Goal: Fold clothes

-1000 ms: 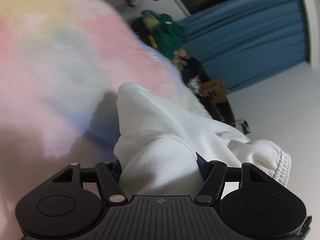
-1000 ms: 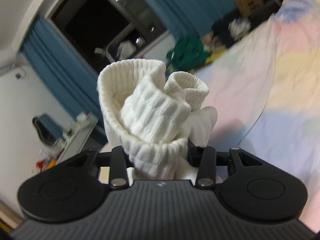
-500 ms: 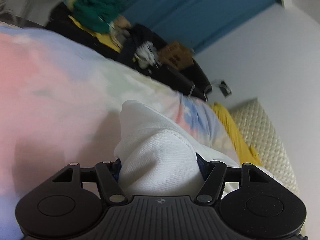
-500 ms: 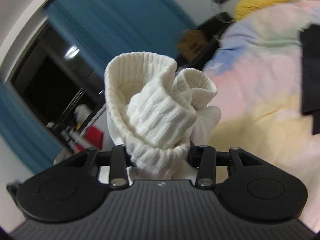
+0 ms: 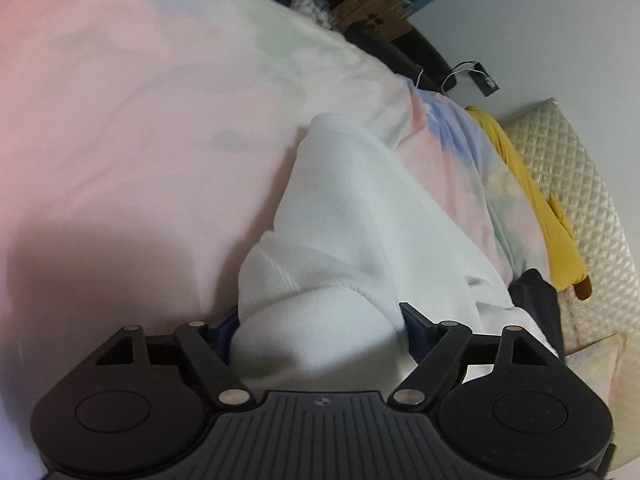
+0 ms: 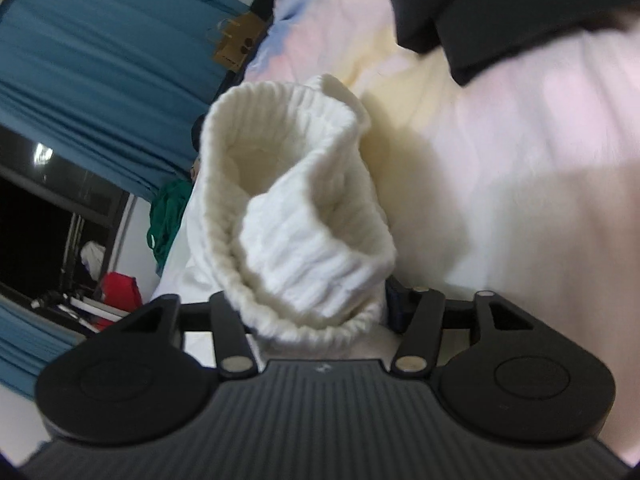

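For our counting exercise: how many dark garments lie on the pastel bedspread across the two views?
1 for certain: a dark garment at the top right of the right wrist view. The dark cloth at the right edge of the left wrist view may be the same one; others may be hidden.

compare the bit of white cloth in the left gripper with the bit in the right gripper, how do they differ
The cloth in the left gripper is smooth white fabric, trailing flat onto the bedspread. The cloth in the right gripper is a creamier ribbed cuff, bunched into an open tube. Both sit between opening jaws.
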Demonstrator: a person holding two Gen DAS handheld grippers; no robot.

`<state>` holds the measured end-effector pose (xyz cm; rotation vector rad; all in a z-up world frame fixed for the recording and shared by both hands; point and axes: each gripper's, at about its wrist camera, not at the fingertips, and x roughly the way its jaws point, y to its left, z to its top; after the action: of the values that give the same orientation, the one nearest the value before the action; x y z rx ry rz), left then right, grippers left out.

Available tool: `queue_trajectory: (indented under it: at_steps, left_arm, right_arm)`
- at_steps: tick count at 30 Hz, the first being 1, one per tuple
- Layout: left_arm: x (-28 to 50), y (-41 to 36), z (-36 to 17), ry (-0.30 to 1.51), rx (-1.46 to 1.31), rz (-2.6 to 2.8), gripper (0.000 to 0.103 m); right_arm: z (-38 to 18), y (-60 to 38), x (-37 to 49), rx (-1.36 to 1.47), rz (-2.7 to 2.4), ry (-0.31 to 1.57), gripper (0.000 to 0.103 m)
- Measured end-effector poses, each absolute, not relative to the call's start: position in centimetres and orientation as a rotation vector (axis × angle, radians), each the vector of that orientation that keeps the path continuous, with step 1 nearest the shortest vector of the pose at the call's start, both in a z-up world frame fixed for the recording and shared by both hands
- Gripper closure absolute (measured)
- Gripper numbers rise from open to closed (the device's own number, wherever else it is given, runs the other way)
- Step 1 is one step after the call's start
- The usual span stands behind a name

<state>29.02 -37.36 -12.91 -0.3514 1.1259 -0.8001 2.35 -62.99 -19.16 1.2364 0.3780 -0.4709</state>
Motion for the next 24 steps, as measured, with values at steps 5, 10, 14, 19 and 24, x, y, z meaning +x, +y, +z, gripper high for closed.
queue_trajectory:
  at_steps: [5, 10, 14, 19, 24]
  left_arm:
    - [26.1, -37.2, -8.1, 1.092, -0.19, -0.754, 0.022]
    - [21.3, -35.6, -1.0, 1.009, -0.096, -0.778, 0.019]
    - [16.9, -34.7, 4.8, 0.905, -0.041, -0.811, 0.015]
    - [9.9, -33.0, 11.3, 0.778, 0.037, -0.865, 0.001]
    - [2.6, -29.9, 15.4, 0.649, 0.087, -0.88, 0.0]
  right_arm:
    - [-15.8, -62.4, 1.1, 1.23, -0.508, 0.555, 0.04]
    - [-9.6, -60.1, -2.2, 1.095, -0.525, 0.587, 0.04]
    - [-3.5, -57.0, -4.8, 0.946, -0.493, 0.551, 0.04]
    - [3.2, -53.3, -7.4, 0.753, -0.439, 0.487, 0.034]
    - [7.2, -48.1, -9.8, 0.591, -0.41, 0.424, 0.014]
